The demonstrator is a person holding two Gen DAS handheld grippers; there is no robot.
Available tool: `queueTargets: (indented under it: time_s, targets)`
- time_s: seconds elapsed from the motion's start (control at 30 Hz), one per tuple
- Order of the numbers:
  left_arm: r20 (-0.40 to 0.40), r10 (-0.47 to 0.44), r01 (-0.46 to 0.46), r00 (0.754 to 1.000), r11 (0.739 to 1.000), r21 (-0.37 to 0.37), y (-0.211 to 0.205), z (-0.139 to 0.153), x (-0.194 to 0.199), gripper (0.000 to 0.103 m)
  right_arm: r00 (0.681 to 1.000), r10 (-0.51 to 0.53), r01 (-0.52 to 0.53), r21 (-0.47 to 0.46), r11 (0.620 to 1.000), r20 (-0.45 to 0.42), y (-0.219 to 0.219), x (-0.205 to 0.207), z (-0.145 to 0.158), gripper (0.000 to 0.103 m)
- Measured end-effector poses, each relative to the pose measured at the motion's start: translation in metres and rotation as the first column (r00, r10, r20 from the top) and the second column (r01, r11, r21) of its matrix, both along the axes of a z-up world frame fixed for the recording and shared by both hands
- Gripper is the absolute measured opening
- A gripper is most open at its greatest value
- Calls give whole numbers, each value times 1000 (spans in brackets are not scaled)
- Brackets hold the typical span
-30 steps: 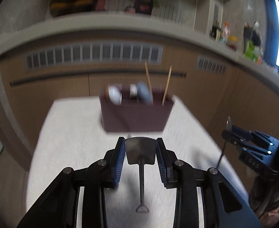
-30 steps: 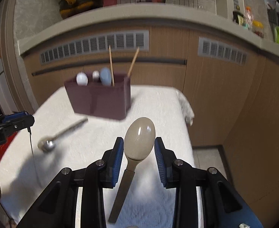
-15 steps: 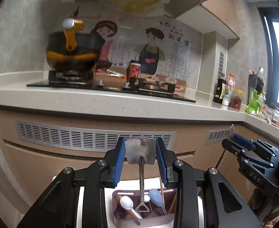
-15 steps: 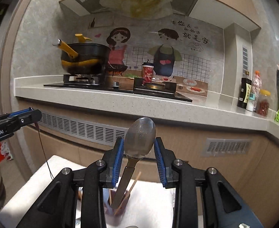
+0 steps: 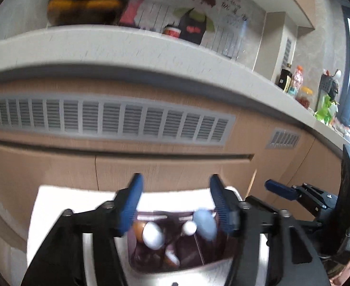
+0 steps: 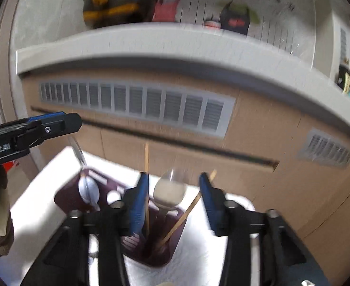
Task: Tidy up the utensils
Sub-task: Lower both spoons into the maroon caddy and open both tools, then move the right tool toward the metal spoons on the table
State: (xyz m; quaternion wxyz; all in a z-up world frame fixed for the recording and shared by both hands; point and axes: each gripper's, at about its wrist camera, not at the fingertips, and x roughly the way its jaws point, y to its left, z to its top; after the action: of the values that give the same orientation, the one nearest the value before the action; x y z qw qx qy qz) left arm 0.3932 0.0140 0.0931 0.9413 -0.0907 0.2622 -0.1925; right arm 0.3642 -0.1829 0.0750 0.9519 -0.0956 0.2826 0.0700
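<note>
The left gripper [image 5: 175, 202] hangs with its blue-padded fingers spread wide and nothing between them, directly above the maroon utensil holder [image 5: 175, 257]. Inside the holder stand a white spoon [image 5: 153, 236], a pale blue spoon [image 5: 204, 224] and a small white-tipped utensil [image 5: 189, 227]. The right gripper [image 6: 173, 195] is likewise spread apart over the holder's other end, where a metal spoon [image 6: 169, 191] stands bowl-up between its fingers, apparently untouched, though blur leaves that uncertain. Two wooden chopsticks [image 6: 147, 166] lean beside it. The holder sits on a white-covered desk [image 6: 43, 205] before wooden cabinets [image 6: 282, 178].
</note>
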Motion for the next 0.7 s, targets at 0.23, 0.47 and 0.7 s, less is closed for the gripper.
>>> queueTargets:
  time_s: [0.23, 0.47, 0.7]
  targets:
    - [-93, 95, -90, 991, 995, 50, 41, -35, -29, 62, 998, -31, 30, -16, 999, -48, -5, -24, -22, 53]
    - [-206, 254, -224, 945, 962, 156, 97, -83, -81, 67, 985, 38, -35, 19, 999, -169, 26, -70, -58, 58]
    - [-257, 299, -259, 919, 949, 179, 129, -116, -133, 71, 918, 145, -114, 105, 988, -368, 92, -99, -120, 57]
